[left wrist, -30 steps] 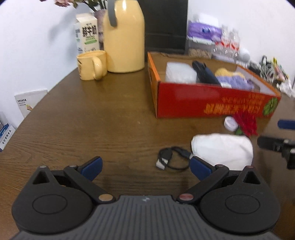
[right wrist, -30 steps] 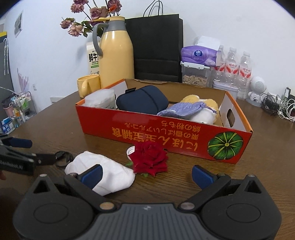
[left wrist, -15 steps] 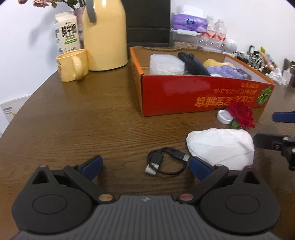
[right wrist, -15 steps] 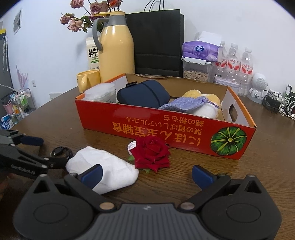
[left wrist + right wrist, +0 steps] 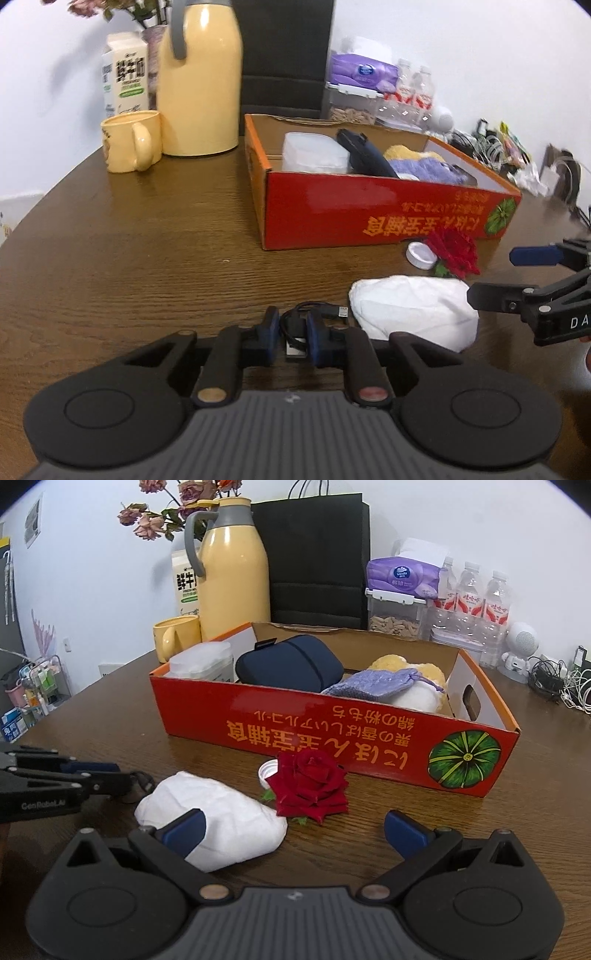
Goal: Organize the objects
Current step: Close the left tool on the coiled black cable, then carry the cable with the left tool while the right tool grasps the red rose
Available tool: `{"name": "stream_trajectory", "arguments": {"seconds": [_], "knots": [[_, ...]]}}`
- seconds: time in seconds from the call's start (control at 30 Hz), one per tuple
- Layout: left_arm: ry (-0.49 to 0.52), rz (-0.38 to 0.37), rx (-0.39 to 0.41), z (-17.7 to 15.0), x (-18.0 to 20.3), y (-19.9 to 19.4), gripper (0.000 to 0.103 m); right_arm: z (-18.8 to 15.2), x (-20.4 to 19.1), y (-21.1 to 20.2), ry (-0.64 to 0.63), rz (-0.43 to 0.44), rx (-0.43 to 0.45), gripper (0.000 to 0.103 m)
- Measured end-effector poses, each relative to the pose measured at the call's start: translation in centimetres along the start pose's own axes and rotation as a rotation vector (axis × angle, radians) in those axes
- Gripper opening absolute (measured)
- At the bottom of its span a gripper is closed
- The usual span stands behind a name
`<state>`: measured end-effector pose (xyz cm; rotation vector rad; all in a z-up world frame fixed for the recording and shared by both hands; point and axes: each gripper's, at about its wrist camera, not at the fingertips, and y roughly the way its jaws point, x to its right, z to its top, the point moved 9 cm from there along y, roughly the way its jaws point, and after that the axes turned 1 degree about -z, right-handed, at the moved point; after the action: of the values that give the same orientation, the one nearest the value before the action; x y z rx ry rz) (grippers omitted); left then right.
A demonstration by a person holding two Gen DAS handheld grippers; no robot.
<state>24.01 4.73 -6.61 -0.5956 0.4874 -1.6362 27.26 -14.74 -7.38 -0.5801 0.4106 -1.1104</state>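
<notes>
My left gripper (image 5: 292, 334) is shut on a coiled black USB cable (image 5: 312, 312) that lies on the brown wooden table (image 5: 147, 251). A white cloth bundle (image 5: 413, 310) lies just right of it, with a red rose (image 5: 456, 253) and a white bottle cap (image 5: 419, 255) behind. The red cardboard box (image 5: 369, 218) holds a clear container, a navy case and a purple pouch. My right gripper (image 5: 293, 830) is open and empty, low over the table before the bundle (image 5: 218, 819) and rose (image 5: 308, 784). The left gripper (image 5: 66, 779) shows at the left of the right wrist view.
A yellow thermos (image 5: 199, 81), a yellow mug (image 5: 131, 146) and a milk carton (image 5: 125, 77) stand at the back left. A black bag (image 5: 317, 554), tissues, water bottles (image 5: 476, 605) and tangled cables (image 5: 554, 683) line the back and right.
My left gripper moved forward and right to the cable and closed on it. My right gripper edged closer to the bundle and rose and stayed open.
</notes>
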Motion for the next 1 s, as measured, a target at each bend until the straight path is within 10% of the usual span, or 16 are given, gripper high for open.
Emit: {"name": "stream_trajectory", "arguments": {"seconds": [0.6,1.0], "knots": [[-0.026,-0.001,0.07,0.8,0.0,-1.4,0.016,2.0,1.4,2.8,0.013,-0.027,-0.001,0.101],[-0.031,0.005,0.093,1.3,0.4,-2.0,0.016,1.8,1.0,3.3,0.005,0.029,-0.014,0.041]]}}
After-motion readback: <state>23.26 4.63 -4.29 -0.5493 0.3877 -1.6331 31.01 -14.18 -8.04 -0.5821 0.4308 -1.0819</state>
